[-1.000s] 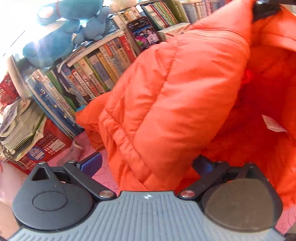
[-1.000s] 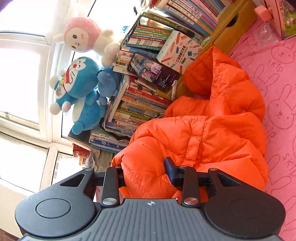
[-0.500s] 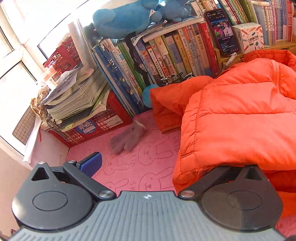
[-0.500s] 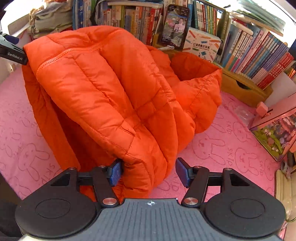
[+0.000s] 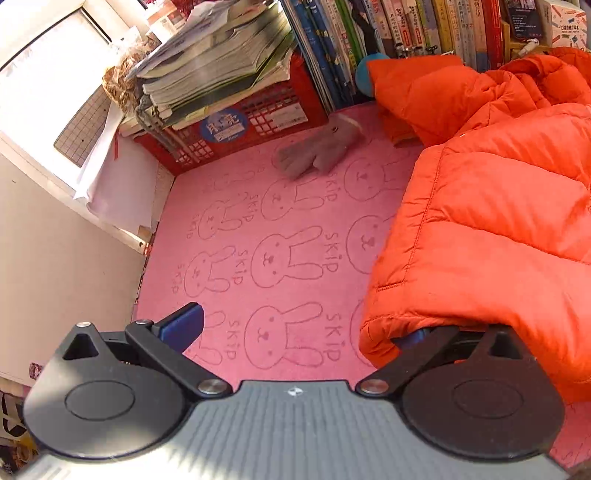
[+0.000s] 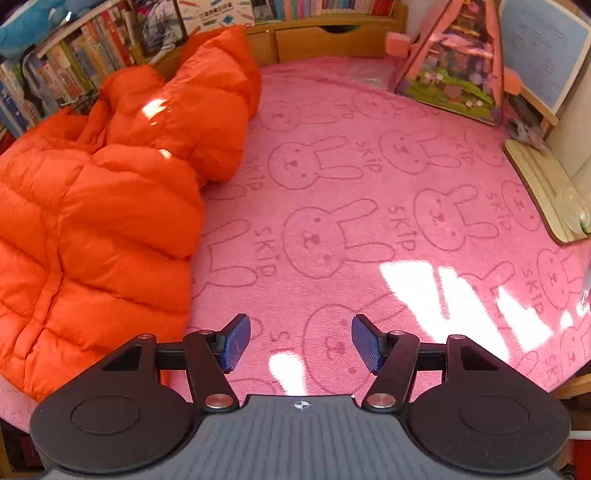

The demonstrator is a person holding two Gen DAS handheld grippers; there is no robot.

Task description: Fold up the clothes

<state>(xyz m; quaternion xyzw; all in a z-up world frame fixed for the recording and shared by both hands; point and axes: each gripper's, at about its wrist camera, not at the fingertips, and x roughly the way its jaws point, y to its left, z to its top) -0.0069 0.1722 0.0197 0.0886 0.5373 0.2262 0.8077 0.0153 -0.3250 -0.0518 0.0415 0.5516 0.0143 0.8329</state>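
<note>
An orange puffer jacket (image 5: 491,221) lies folded over on the pink bunny-print mat (image 5: 288,236). My left gripper (image 5: 299,328) is open wide; its right finger is tucked under the jacket's near left edge, its left finger (image 5: 183,326) stands free over the mat. In the right wrist view the jacket (image 6: 92,206) lies at the left. My right gripper (image 6: 301,345) is open and empty above the mat (image 6: 369,221), just right of the jacket's near edge.
A grey glove (image 5: 317,153) lies on the mat near a red crate (image 5: 236,129) stacked with books. Bookshelves (image 5: 406,33) line the back. A toy house (image 6: 458,62), a whiteboard (image 6: 543,48) and a wooden board (image 6: 543,188) stand at the right.
Both grippers came down and drew back from the jacket. The right gripper, which had the jacket's edge between its open fingers, has cleared it and moved right. The jacket now lies on the mat.
</note>
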